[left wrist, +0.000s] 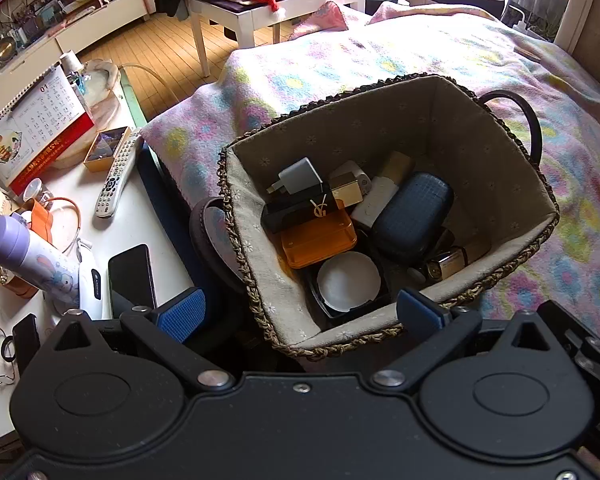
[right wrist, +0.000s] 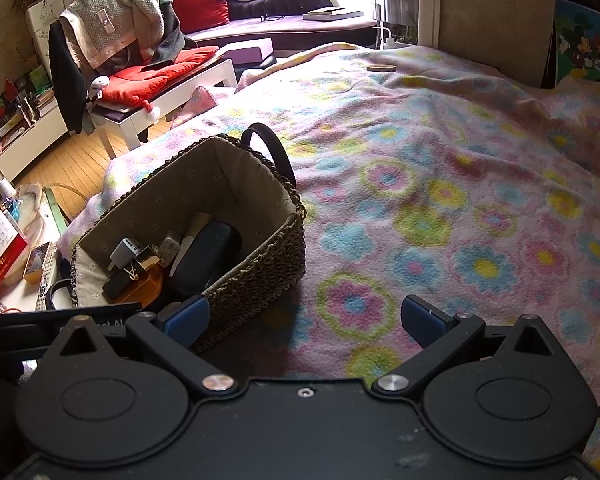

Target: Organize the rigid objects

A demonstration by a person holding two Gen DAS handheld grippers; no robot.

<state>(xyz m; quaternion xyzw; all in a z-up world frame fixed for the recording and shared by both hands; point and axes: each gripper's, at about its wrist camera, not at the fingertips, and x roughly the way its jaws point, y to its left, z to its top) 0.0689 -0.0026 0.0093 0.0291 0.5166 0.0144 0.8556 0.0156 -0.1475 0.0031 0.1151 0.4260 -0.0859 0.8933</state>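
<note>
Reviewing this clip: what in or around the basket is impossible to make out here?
- Basket bottom, both views: covered by the piled items.
- Item under the dark blue case, left wrist view: mostly hidden, so I cannot identify it.
- White round dish, right wrist view: hidden behind the basket's near wall.
- Small round object far on the blanket, right wrist view: too small to identify.

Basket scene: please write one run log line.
left gripper: open, empty | right gripper: open, empty | basket: on bed, holds objects
</note>
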